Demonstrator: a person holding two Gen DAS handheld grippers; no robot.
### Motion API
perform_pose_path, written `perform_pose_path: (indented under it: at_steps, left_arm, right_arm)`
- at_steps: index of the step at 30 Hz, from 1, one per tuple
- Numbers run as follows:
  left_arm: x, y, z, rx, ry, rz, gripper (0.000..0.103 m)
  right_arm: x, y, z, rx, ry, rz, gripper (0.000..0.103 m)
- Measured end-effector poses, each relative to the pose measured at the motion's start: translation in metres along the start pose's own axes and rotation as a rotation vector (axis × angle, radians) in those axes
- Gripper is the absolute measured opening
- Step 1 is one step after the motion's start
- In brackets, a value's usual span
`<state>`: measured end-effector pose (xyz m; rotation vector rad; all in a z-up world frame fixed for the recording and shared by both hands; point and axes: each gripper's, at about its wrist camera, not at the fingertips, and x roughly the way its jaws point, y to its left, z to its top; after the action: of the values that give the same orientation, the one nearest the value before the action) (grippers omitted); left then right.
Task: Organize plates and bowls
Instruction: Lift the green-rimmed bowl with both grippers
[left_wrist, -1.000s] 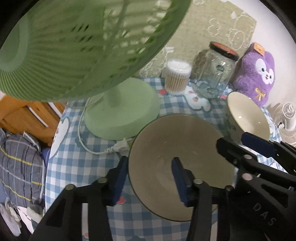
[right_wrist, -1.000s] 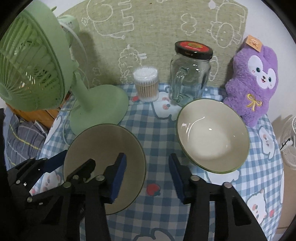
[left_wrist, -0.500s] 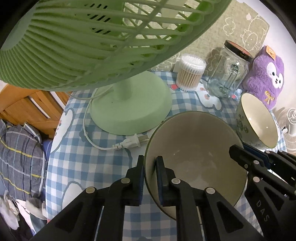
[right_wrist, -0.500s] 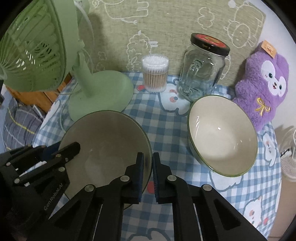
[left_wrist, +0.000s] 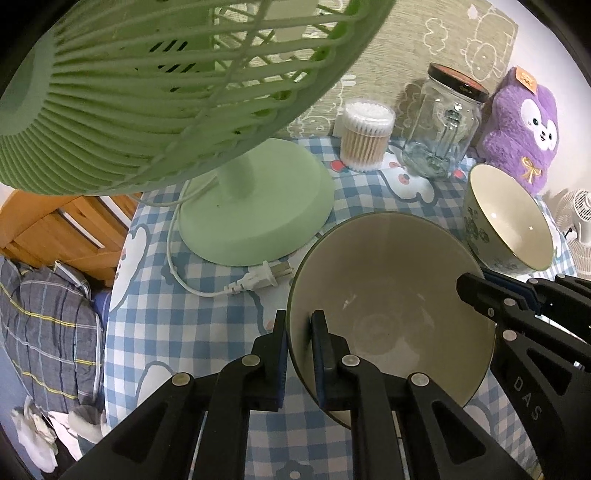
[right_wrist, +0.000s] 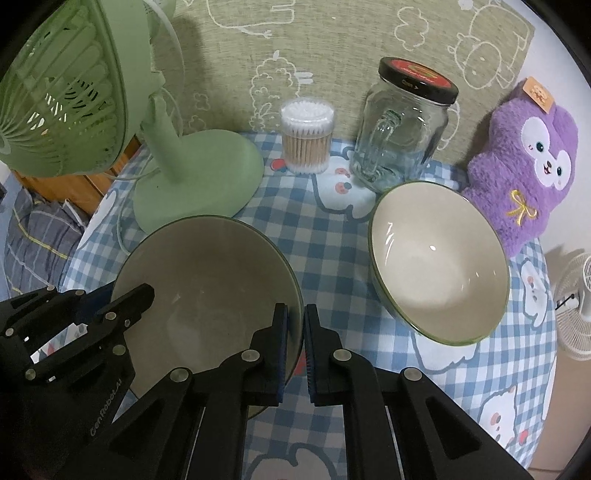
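Note:
A wide bowl with a green rim sits low over the checked tablecloth, held from both sides. My left gripper is shut on its left rim, one finger inside and one outside. My right gripper is shut on its right rim; it also shows in the left wrist view. A second cream bowl with a floral outside stands to the right on the table, also in the right wrist view.
A green desk fan stands at the left with its base and white plug beside the held bowl. A cotton swab tub, glass jar and purple plush line the back.
Both grippers went from open to shut on opposite rims of the wide bowl. The views have shifted slightly since, and the bowl appears lifted a little.

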<state>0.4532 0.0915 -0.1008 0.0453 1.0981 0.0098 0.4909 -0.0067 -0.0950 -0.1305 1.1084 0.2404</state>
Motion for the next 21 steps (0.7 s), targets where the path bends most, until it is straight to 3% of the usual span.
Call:
perform_pose_path:
  at_steps: [21]
  left_arm:
    - [-0.074,-0.028,-0.015,0.017,-0.053,0.007,0.008]
  right_arm:
    - [-0.08,-0.013,-0.023,-0.007,-0.046,-0.014,0.011]
